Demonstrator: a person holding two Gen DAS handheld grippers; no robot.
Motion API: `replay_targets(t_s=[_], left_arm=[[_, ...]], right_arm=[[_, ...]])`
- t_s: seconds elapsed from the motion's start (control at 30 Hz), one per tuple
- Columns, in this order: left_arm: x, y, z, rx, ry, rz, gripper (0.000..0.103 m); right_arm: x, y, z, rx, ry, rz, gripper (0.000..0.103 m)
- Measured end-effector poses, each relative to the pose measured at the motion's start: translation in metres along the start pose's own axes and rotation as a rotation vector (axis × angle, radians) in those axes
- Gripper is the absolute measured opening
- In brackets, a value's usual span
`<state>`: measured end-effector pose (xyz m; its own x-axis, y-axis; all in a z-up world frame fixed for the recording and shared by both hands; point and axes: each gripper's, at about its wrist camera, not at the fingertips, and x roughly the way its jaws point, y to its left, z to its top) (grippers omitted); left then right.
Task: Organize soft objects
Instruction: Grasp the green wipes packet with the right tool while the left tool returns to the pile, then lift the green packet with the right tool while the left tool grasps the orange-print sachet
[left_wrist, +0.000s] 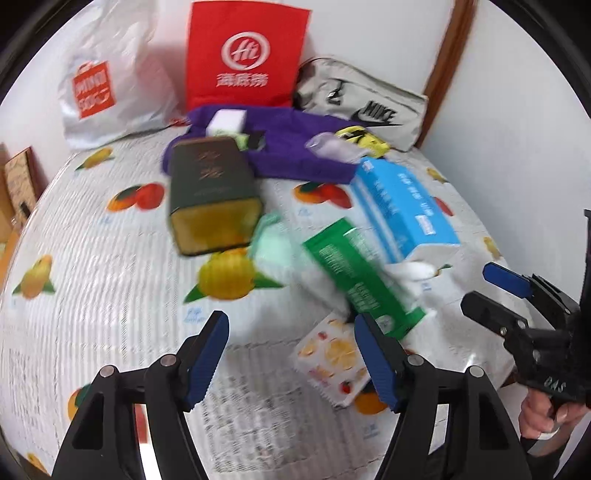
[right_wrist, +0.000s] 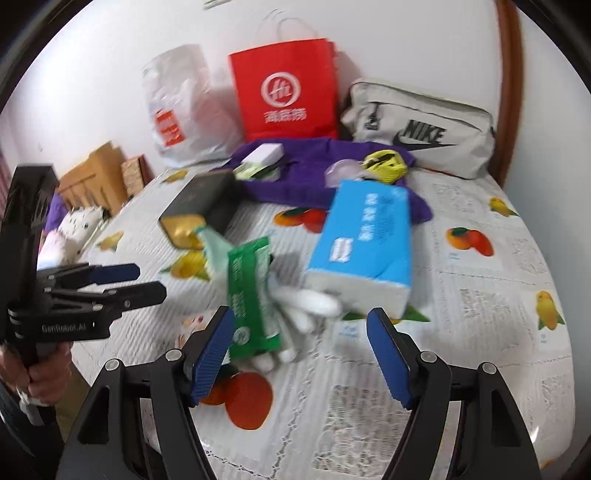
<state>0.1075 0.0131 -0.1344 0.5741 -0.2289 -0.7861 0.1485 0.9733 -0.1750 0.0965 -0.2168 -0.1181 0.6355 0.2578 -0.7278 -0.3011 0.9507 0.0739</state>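
Left wrist view: left gripper (left_wrist: 291, 358) tilted down over the bed (left_wrist: 110, 295), fingers (left_wrist: 207, 354) spread wide, holding nothing, a fruit-print pack (left_wrist: 332, 365) lying between them untouched. Right gripper (right_wrist: 301, 354), also angled down, fingers (right_wrist: 212, 354) spread, empty, above white gloves (right_wrist: 310, 302) and a green pack (right_wrist: 251, 295). Blue tissue box (right_wrist: 362, 243) just beyond, resting on the gloves; purple cloth (right_wrist: 314, 173) further back, near the red bag (right_wrist: 284, 92).

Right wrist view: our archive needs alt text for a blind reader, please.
Open right gripper, empty, above a green packet and white gloves beside a blue tissue box on a fruit-print cloth.
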Motion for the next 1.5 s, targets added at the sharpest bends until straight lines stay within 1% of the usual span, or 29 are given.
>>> replay_targets(t_s=[0.07, 0.17, 0.27, 0.43, 0.53, 0.57, 0.6, 0.67, 0.7, 0.77, 0.97, 1.07, 1.13, 1.27, 1.33, 1.37, 1.4, 1.5], left_arm=[[0.001, 0.009, -0.004, -0.016, 0.003, 0.053, 0.069], [0.001, 0.022, -0.008, -0.041, 0.003, 0.079, 0.069], [-0.001, 0.033, -0.011, -0.061, -0.001, 0.085, 0.071], [-0.005, 0.046, -0.013, -0.1, 0.001, 0.034, 0.073], [-0.006, 0.048, -0.013, -0.098, -0.005, 0.045, 0.075], [-0.005, 0.05, -0.013, -0.102, -0.004, 0.044, 0.075], [-0.005, 0.051, -0.013, -0.108, -0.003, 0.038, 0.075], [-0.003, 0.054, -0.013, -0.116, 0.001, 0.025, 0.075], [-0.003, 0.055, -0.013, -0.118, 0.002, 0.02, 0.075], [-0.003, 0.056, -0.014, -0.124, 0.0, -0.004, 0.075], [-0.004, 0.052, -0.017, -0.098, -0.005, -0.031, 0.075], [-0.004, 0.043, -0.018, -0.064, -0.004, -0.051, 0.075], [0.001, 0.032, -0.02, -0.025, 0.004, -0.074, 0.079], [0.019, 0.011, -0.024, 0.035, 0.052, -0.12, 0.079], [0.028, 0.003, -0.026, 0.054, 0.072, -0.142, 0.079], [0.031, -0.001, -0.027, 0.063, 0.079, -0.147, 0.081], [0.033, -0.007, -0.028, 0.085, 0.067, -0.141, 0.088], [0.038, -0.023, -0.029, 0.139, 0.062, -0.115, 0.094]], right_arm=[[0.009, 0.012, -0.002, -0.033, -0.003, 0.016, 0.074], [0.022, 0.027, -0.002, -0.082, 0.002, 0.027, 0.071], [0.036, 0.041, 0.0, -0.147, -0.002, 0.011, 0.071], [0.064, 0.057, 0.0, -0.231, 0.03, -0.019, 0.071], [0.083, 0.062, 0.003, -0.254, 0.05, -0.054, 0.07], [0.087, 0.062, 0.004, -0.253, 0.053, -0.06, 0.063], [0.093, 0.062, 0.004, -0.256, 0.062, -0.065, 0.043], [0.099, 0.062, 0.004, -0.263, 0.072, -0.07, 0.041], [0.096, 0.062, 0.004, -0.264, 0.056, -0.069, 0.038], [0.086, 0.063, 0.005, -0.268, 0.028, -0.051, 0.036], [0.062, 0.058, 0.013, -0.195, -0.004, 0.024, 0.036], [0.049, 0.054, 0.012, -0.161, -0.02, 0.025, 0.036], [0.041, 0.05, 0.011, -0.145, -0.031, 0.029, 0.036], [0.023, 0.037, 0.002, -0.119, -0.037, 0.03, 0.036], [0.015, 0.03, -0.005, -0.12, -0.038, 0.003, 0.036], [0.012, 0.027, -0.009, -0.118, -0.04, -0.004, 0.036], [0.009, 0.023, -0.013, -0.111, -0.041, -0.005, 0.036], [0.001, 0.009, -0.024, -0.082, -0.049, -0.006, 0.037]])
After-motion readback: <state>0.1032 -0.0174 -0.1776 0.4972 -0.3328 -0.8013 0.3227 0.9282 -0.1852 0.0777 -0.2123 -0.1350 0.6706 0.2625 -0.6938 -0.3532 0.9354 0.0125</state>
